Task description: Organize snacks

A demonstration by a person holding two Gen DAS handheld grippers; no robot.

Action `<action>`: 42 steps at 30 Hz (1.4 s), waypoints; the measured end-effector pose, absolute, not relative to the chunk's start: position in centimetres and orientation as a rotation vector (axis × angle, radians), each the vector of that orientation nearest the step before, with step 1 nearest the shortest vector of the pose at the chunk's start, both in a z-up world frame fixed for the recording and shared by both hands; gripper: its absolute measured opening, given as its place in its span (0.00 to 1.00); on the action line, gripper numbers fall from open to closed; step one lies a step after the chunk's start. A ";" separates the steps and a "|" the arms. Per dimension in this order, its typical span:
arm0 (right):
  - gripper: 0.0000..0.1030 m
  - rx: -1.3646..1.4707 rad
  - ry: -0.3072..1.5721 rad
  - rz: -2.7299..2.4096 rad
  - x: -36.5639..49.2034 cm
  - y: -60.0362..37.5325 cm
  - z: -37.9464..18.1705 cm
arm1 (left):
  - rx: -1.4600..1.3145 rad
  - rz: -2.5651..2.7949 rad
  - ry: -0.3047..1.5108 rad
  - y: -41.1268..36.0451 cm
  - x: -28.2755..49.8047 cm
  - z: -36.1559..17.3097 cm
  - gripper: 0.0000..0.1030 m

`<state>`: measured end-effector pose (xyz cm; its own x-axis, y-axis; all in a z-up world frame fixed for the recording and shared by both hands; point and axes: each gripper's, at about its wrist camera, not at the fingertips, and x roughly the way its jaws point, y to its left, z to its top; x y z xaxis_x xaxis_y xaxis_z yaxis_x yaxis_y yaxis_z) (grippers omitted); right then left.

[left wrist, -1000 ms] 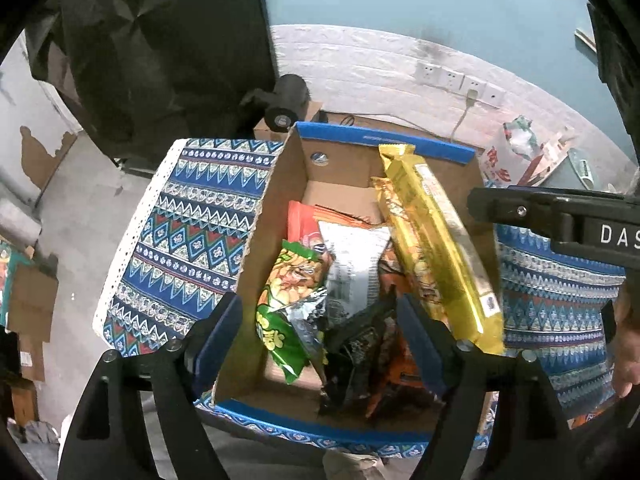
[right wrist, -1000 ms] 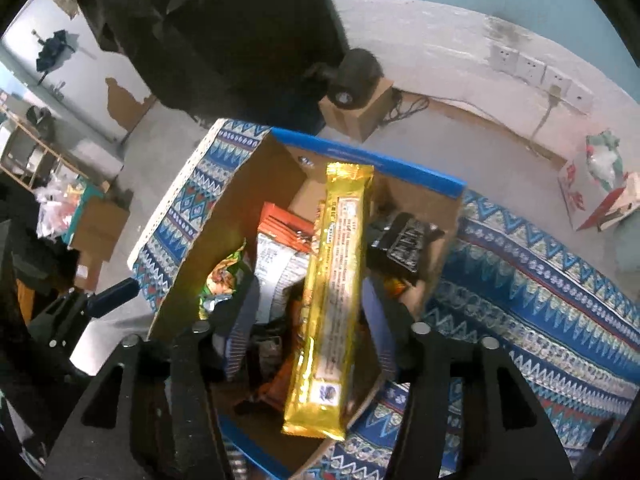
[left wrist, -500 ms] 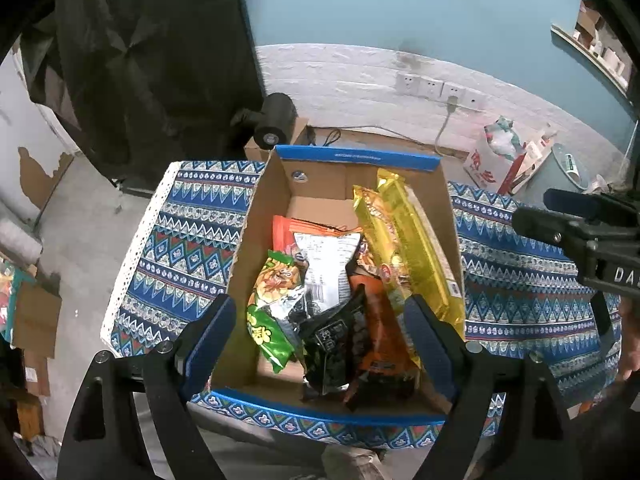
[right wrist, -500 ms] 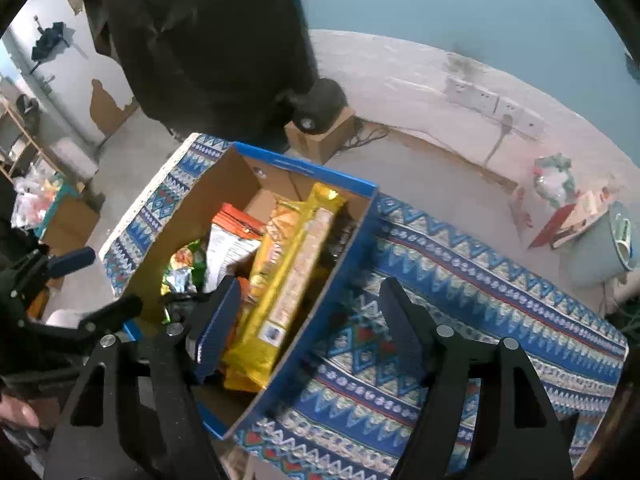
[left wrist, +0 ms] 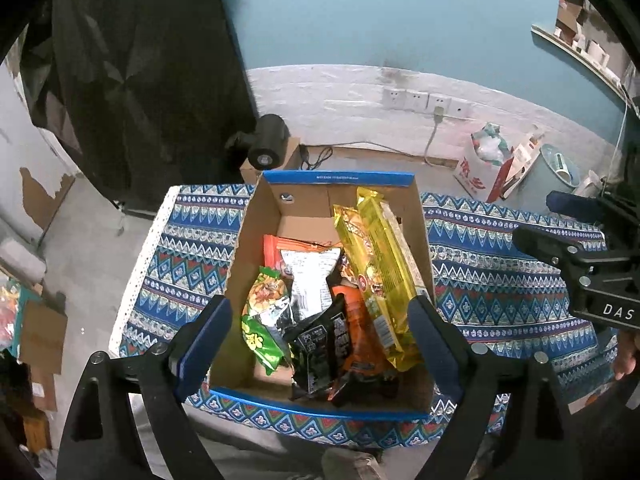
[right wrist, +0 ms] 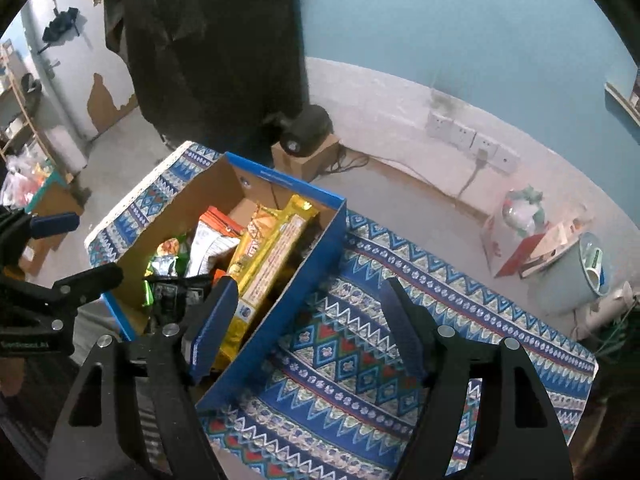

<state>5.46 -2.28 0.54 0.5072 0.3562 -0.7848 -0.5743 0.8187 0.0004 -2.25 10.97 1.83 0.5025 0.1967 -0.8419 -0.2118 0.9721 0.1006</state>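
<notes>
An open cardboard box with a blue rim (left wrist: 336,178) stands on a table covered by a blue patterned cloth (left wrist: 500,288). Inside lie a long yellow packet (left wrist: 384,272) along the right wall, a green packet (left wrist: 260,320), a black packet (left wrist: 320,344), an orange packet (left wrist: 356,332) and a white bag (left wrist: 308,268). My left gripper (left wrist: 318,312) hovers above the box's near end; its jaws are opening and hold nothing. My right gripper (right wrist: 309,286) is open and empty, above the box's blue right wall (right wrist: 304,280) and the cloth (right wrist: 360,360).
Behind the table, a black cylindrical device (left wrist: 266,148) sits on a small carton on the floor. A red-and-white bag (left wrist: 480,164) and a grey bucket (left wrist: 556,168) stand at the right by the wall. The table's left edge (left wrist: 136,280) drops to the floor.
Both grippers rose and drew back from the box. The right one let go of the yellow packet, which now rests in the box, and swung right over the cloth. The left jaws widened.
</notes>
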 end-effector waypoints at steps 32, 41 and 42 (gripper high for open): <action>0.71 -0.257 0.892 0.563 5.7 -3.0 0.2 | 0.006 0.256 1.015 9.9 -2.2 1.9 0.89; 0.71 -0.269 0.890 0.574 5.3 -2.9 0.1 | 0.007 0.253 1.025 9.8 -2.4 1.8 0.89; 0.71 -0.269 0.890 0.573 5.3 -2.8 0.1 | 0.006 0.251 1.026 9.8 -2.4 1.8 0.89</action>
<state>5.32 -2.84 0.14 0.4930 0.3578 -0.7931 -0.5741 0.8187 0.0125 -2.36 9.76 1.82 0.4923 0.2100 -0.8447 -0.2044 0.9712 0.1223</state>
